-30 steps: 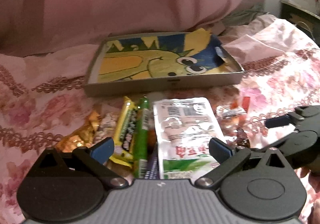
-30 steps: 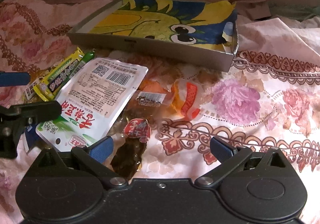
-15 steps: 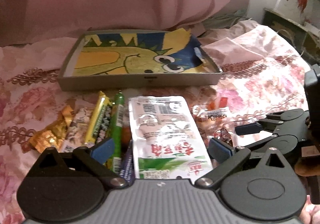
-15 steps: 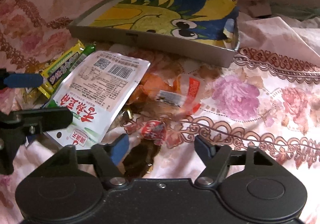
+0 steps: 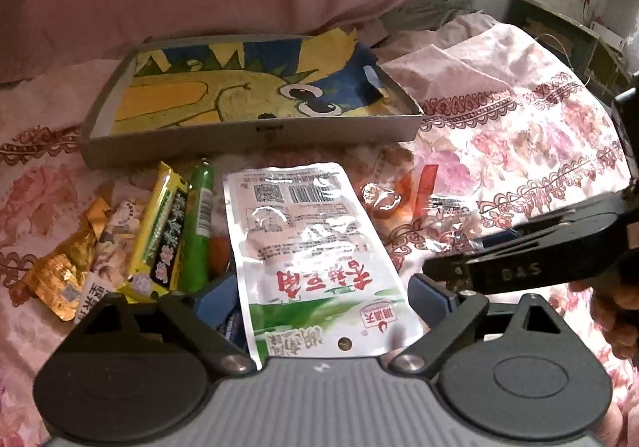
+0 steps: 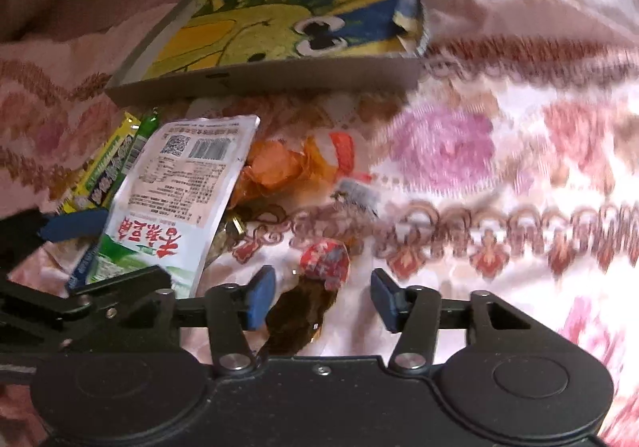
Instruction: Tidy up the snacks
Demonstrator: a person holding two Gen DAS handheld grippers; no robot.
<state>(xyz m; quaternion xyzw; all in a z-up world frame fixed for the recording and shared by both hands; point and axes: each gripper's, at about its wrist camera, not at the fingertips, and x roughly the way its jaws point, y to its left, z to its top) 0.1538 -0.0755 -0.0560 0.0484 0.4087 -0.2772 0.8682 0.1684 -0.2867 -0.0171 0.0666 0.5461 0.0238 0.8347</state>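
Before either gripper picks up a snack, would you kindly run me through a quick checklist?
1. Tray free to receive snacks: ok, only its picture liner shows.
2. White pouch between left gripper fingers, which are closing: ok.
3. Left fingers pressing the pouch: not ok.
4. Dark snack with red wrapper between right gripper fingers, closing: ok.
5. Right fingers touching it: cannot tell.
6. Grippers apart: ok, but close.

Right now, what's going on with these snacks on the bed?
Snacks lie loose on the floral bedspread before a shallow tray holding only a cartoon liner. The left tool straddles the big white packet, closing slightly. The right tool is closing around a dark wrapped snack, pads not yet touching.
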